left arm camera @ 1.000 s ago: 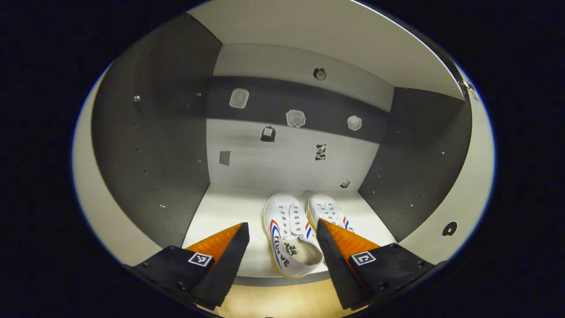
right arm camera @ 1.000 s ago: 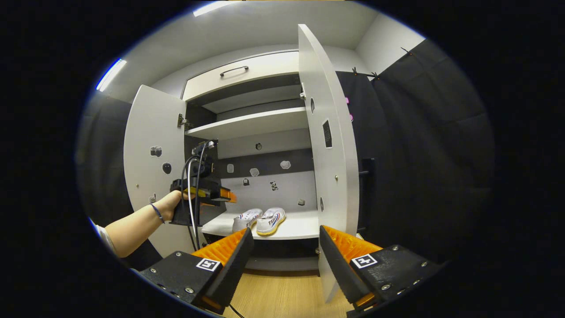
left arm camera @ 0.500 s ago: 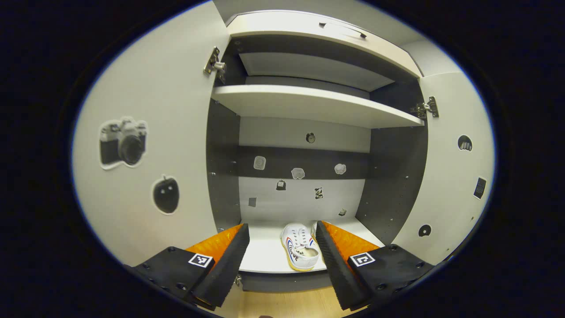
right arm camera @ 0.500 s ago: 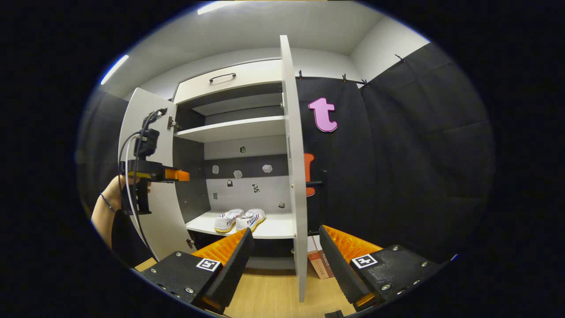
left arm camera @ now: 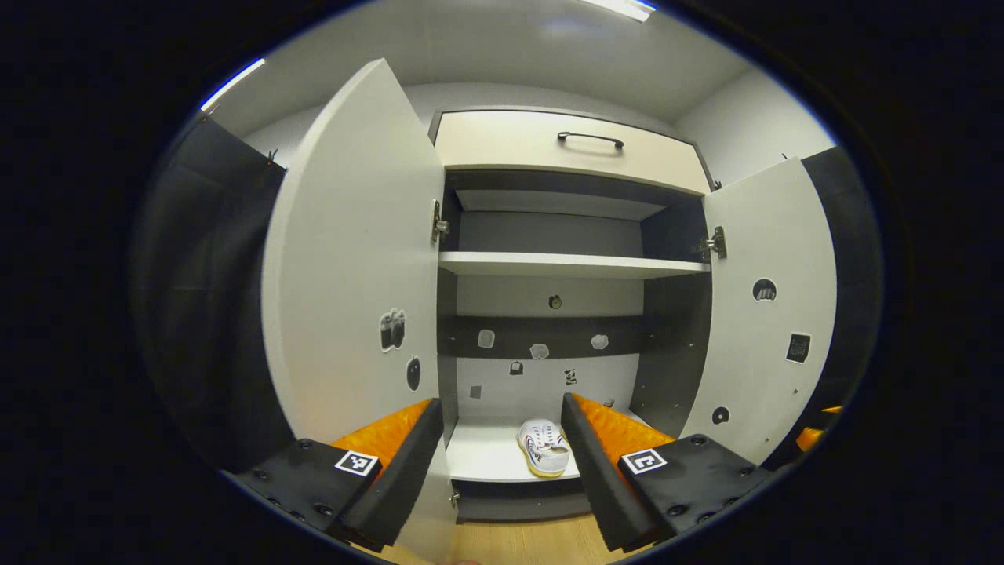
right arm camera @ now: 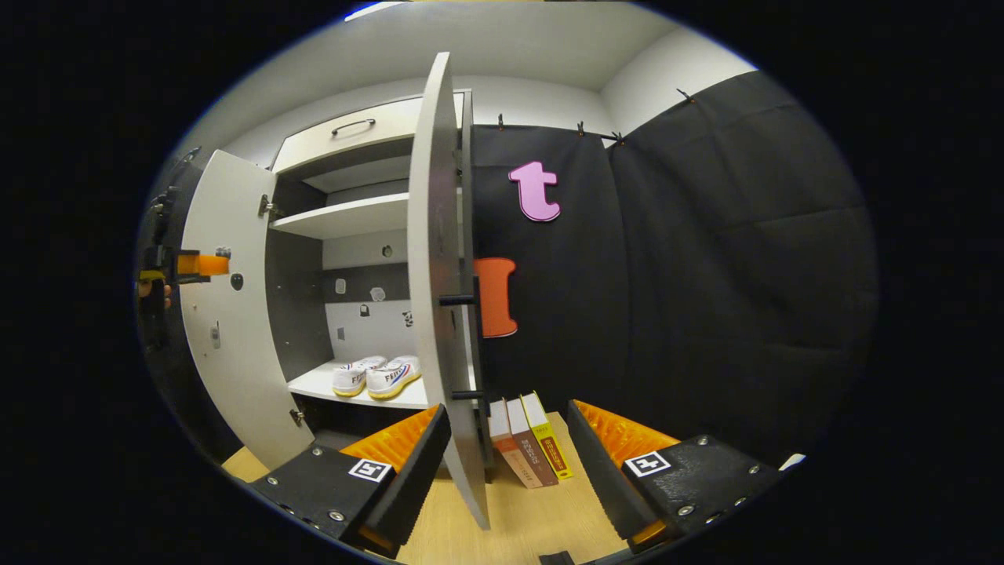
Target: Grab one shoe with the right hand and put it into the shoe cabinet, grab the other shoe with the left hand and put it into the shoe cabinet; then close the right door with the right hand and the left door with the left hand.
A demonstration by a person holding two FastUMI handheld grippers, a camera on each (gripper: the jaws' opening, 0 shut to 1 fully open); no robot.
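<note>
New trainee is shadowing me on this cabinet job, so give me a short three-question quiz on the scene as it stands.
1. True or false: both shoes sit on the cabinet's bottom shelf.
2. The right door is: A) shut B) open C) missing.
3. What leans on the floor beside the right door?

Key:
1. True.
2. B; the left door is open too.
3. Three books, past the open right gripper. The left gripper is open as well.

White shoes [right arm camera: 376,377] side by side in open-doored shoe cabinet [right arm camera: 345,227]
</note>
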